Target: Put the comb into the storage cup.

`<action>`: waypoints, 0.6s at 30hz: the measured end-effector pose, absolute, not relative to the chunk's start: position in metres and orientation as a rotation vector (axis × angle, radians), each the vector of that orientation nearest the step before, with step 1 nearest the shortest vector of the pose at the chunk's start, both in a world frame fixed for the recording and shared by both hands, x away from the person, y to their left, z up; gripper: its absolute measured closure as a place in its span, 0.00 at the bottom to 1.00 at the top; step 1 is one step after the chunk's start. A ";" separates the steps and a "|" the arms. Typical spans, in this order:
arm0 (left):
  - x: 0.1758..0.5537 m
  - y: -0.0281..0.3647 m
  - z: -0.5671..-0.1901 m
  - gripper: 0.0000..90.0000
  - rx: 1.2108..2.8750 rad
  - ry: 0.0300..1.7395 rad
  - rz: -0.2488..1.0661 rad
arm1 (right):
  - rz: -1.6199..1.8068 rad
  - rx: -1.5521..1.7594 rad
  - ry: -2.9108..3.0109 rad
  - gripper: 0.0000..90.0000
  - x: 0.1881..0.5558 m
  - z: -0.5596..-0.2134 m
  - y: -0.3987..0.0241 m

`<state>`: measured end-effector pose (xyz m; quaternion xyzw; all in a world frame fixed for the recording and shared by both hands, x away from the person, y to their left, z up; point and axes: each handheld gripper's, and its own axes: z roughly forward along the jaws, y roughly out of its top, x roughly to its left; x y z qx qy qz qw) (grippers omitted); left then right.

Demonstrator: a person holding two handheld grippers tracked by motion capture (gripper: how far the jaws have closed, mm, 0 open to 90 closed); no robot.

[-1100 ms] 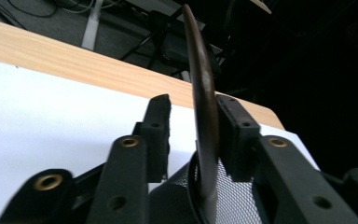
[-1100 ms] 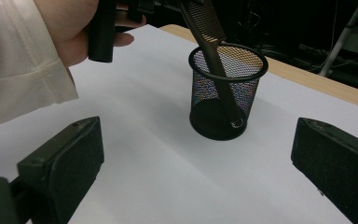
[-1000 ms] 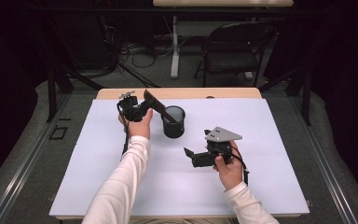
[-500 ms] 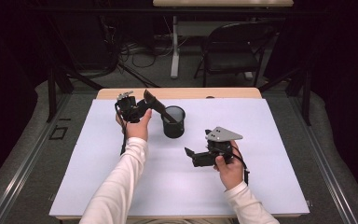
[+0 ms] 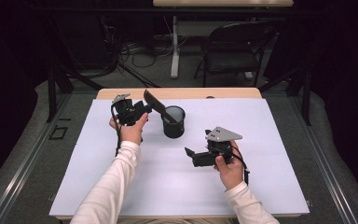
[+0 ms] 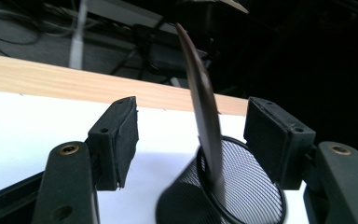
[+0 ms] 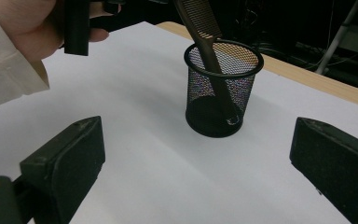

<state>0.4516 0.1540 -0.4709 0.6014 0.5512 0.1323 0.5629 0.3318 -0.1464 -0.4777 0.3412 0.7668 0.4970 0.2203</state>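
So the biggest thing here is the bench (image 5: 121, 186), covered with a white sheet, wooden edge showing at the far side past both sets of tongs. On it sits a black mesh cup (image 5: 173, 121), just to the right of the left tongs (image 5: 142, 108) and a bit beyond the right tongs (image 5: 189, 154), up and to their left in the high view. A brown comb (image 7: 205, 32) stands in that cup, bottom end down on the cup floor, leaning on the rim with its top tilted over toward the left tongs.

In the left gripper view the comb runs up between the two jaws, but there's a clear gap on each side, pads not pressing on it. Those jaws have just been opening, so the left tongs are released, with the comb between them and not gripped.

The right tongs are held low over the sheet, well apart from the cup, pointing toward it. In the right gripper view their jaws stand wide apart with just bare sheet between them, so released too.
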 end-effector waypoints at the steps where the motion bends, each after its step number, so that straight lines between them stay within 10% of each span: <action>1: 0.450 0.154 -0.471 0.39 1.412 1.292 0.302 | 1.374 0.945 2.119 0.04 0.332 -0.478 -0.146; 18: 0.427 0.158 -0.454 0.34 1.536 1.198 0.335 | 1.363 0.946 2.126 0.04 0.332 -0.479 -0.146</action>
